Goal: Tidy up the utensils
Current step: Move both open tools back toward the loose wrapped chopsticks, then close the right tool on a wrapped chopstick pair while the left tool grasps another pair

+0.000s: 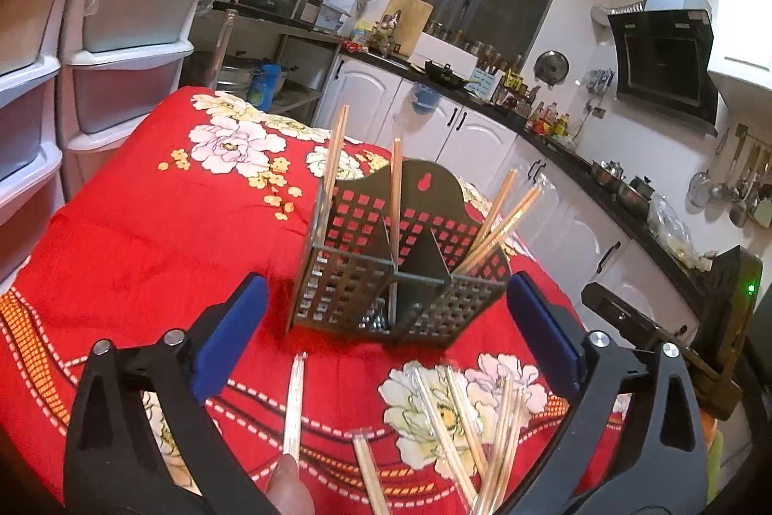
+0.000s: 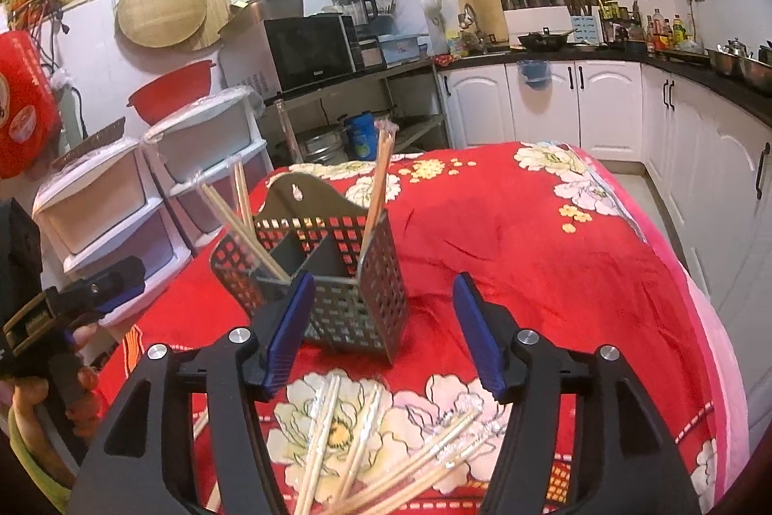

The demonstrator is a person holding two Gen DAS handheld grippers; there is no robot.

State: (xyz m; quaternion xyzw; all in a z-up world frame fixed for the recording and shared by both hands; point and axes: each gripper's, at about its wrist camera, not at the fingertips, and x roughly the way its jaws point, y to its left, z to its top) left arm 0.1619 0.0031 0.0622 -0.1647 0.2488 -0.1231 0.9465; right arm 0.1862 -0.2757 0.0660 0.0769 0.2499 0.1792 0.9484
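A dark perforated utensil holder (image 1: 386, 273) (image 2: 333, 273) with divided compartments stands on the red floral cloth, and several wooden chopsticks stick up out of it. More wrapped chopsticks (image 1: 463, 428) (image 2: 357, 442) lie loose on the cloth near the front edge. My left gripper (image 1: 386, 341) hangs just in front of the holder, jaws wide apart, nothing between them. My right gripper (image 2: 381, 331) is open too, its left pad close to the holder's front corner and the loose chopsticks below it. The left gripper (image 2: 111, 281), held by a hand, also shows at the left edge of the right wrist view.
The cloth-covered table (image 2: 555, 225) is ringed by white plastic drawers (image 1: 111, 80) on the left, a shelf with a microwave (image 2: 309, 51) behind, and white cabinets under a dark counter (image 2: 603, 100) on the right. A fingertip (image 1: 287, 486) shows at the bottom of the left wrist view.
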